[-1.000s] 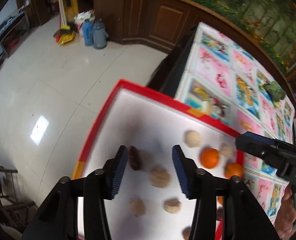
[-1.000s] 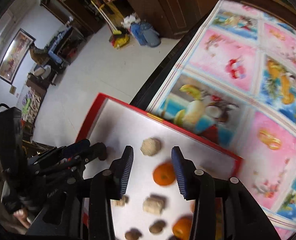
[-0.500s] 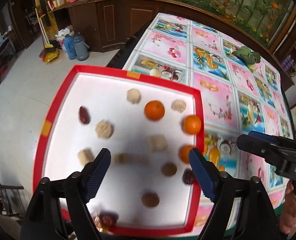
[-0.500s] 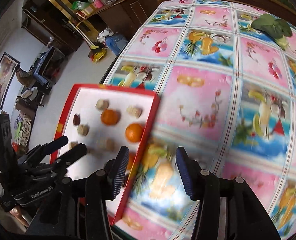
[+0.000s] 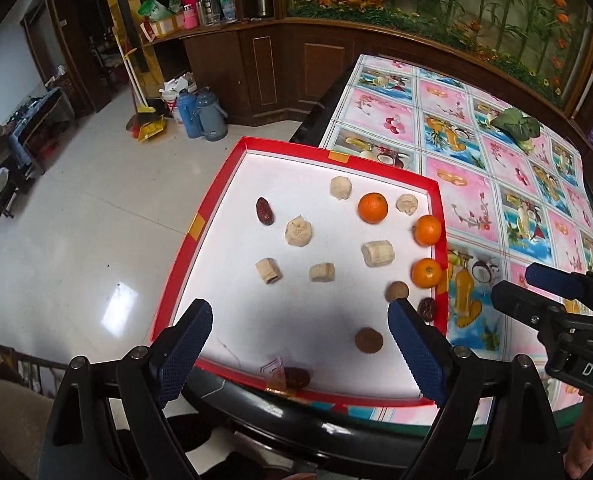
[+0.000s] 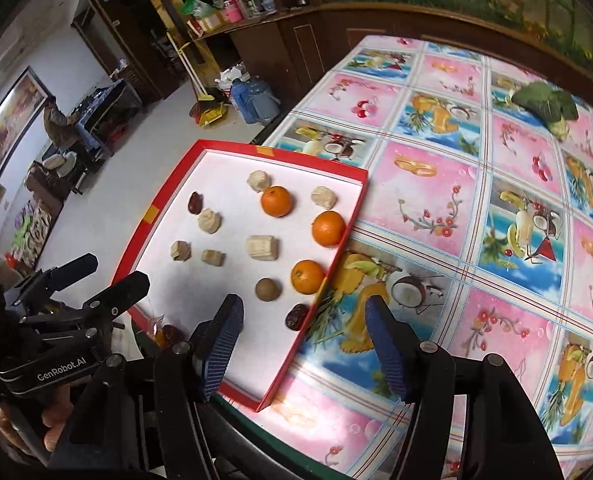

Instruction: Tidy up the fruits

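Above the near edge of the red-rimmed white cardboard tray (image 5: pixel 216 184), left gripper (image 5: pixel 300 350) and right gripper (image 6: pixel 304 344) hang empty, jaws opening; three round oranges (image 5: pixel 427 230) line its right edge, likely sorted.

A fruit-print tablecloth (image 6: pixel 436 208) covers the table, bearing a red-rimmed tray (image 6: pixel 338 254) and leafy greens (image 6: pixel 544 106).

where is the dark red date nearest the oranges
In the left wrist view the wrinkled dark red date lies against the right wall of the red-rimmed white tray, just below the lowest round orange.
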`<action>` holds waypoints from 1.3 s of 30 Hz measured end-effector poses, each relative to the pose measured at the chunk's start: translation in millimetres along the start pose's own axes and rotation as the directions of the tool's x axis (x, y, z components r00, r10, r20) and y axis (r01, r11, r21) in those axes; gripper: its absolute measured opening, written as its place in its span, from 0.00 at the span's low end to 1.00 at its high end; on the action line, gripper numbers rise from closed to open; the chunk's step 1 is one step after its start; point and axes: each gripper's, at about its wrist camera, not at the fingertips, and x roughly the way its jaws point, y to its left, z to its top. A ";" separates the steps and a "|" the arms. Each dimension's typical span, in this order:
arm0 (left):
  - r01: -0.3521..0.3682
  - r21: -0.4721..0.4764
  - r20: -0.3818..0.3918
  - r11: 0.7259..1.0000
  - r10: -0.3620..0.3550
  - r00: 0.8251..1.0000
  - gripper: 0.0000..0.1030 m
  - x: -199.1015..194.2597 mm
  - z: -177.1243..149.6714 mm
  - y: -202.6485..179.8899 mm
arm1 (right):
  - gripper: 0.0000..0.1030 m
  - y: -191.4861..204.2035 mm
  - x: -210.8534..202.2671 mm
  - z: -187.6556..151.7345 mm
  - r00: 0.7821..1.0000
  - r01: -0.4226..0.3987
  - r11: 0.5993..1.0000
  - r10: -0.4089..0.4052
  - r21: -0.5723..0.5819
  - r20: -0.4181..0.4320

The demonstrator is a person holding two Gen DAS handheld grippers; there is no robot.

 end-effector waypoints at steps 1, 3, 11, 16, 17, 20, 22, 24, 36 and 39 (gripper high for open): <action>-0.002 0.005 0.004 1.000 0.002 1.000 0.88 -3.0 -2.2 -1.4 | 0.63 2.3 -0.2 -0.4 1.000 0.001 1.000 -0.001 -0.004 0.001; -0.003 0.008 0.008 1.000 0.003 1.000 0.88 -2.8 -2.8 -0.2 | 0.63 7.6 -1.6 -2.2 1.000 0.006 1.000 -0.006 -0.015 0.007; -0.004 0.010 0.009 1.000 0.004 1.000 0.88 0.8 -4.2 6.1 | 0.63 12.6 -1.1 -4.5 0.999 0.039 0.999 -0.039 -0.022 0.020; -0.012 0.000 -0.004 1.000 0.012 1.000 0.88 7.2 -5.0 10.5 | 0.63 15.3 4.8 -4.1 0.999 0.042 0.999 -0.042 -0.030 0.014; -0.012 0.000 -0.006 1.000 0.012 1.000 0.88 8.4 -5.0 11.1 | 0.63 16.2 6.5 -4.1 0.999 0.043 0.999 -0.042 -0.034 0.011; -0.015 0.000 -0.008 1.000 0.015 1.000 0.88 11.1 -3.2 12.8 | 0.63 17.8 9.3 -3.3 0.999 0.043 0.998 -0.043 -0.041 0.012; -0.016 0.002 -0.010 1.000 0.016 1.000 0.88 12.8 -2.5 13.3 | 0.63 19.1 10.7 -2.9 0.999 0.041 0.998 -0.040 -0.043 0.013; -0.019 0.000 -0.011 1.000 0.019 1.000 0.88 14.6 -1.9 13.6 | 0.63 20.0 11.8 -2.0 0.999 0.040 0.998 -0.039 -0.045 0.013; -0.018 -0.004 -0.023 1.000 0.018 1.000 0.88 24.3 0.6 17.9 | 0.63 25.7 17.0 1.5 0.999 0.043 0.997 -0.043 -0.060 0.014; -0.020 -0.001 -0.024 1.000 0.020 1.000 0.88 25.7 0.7 17.9 | 0.63 26.1 17.2 1.7 0.999 0.047 0.997 -0.046 -0.061 0.013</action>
